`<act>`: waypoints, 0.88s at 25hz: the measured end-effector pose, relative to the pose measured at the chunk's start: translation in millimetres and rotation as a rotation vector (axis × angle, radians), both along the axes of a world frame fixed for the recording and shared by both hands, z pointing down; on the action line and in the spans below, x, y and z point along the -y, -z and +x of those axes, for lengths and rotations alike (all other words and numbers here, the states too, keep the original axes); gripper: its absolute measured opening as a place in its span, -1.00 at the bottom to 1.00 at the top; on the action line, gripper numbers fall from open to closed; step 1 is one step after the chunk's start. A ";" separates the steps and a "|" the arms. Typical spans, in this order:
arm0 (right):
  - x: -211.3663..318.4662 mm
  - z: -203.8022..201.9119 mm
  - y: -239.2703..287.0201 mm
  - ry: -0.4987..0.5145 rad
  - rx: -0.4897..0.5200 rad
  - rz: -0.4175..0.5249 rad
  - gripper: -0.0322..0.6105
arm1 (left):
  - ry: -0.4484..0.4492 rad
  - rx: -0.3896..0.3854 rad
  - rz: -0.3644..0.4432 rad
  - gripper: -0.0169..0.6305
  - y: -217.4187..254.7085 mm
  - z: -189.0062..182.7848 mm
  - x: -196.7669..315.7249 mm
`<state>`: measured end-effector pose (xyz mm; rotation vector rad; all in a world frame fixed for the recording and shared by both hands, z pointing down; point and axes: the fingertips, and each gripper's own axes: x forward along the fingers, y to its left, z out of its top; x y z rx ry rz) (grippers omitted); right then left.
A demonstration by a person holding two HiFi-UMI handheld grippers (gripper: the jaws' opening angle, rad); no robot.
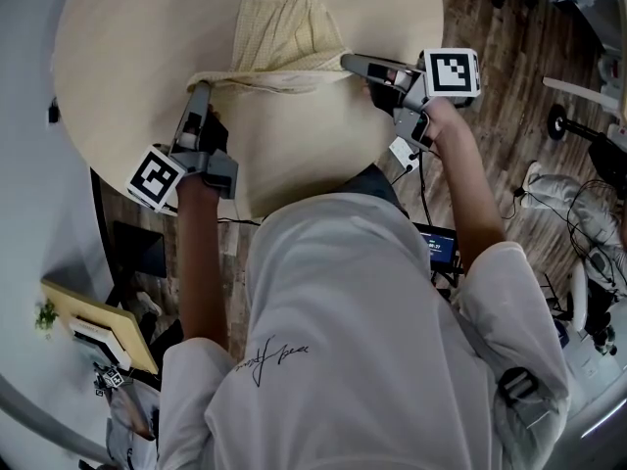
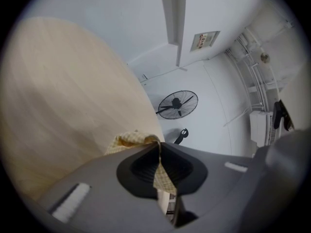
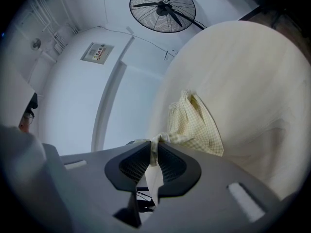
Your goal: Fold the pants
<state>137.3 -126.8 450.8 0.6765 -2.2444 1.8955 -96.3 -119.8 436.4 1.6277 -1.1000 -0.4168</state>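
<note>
While both grippers pinch its stretched near edge, left gripper (image 1: 201,88) and right gripper (image 1: 349,62), checked yellow pants (image 1: 284,37) drape across the round pale table (image 1: 118,57).

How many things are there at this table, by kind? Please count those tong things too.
pants: 1
tongs: 2, the left tongs and the right tongs, each pinching the pants
round table: 1
standing fan: 1
Total: 5
</note>
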 end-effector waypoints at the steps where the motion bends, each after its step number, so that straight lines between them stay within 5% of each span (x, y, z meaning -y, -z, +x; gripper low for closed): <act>1: 1.1 0.2 -0.4 -0.004 0.000 0.001 -0.76 | -0.001 0.000 0.000 -0.74 -0.6 -0.1 0.2; 22: 18.6 -4.6 -5.0 -0.147 0.170 -0.094 -0.75 | 0.017 0.004 -0.015 -0.74 -13.3 -11.5 15.7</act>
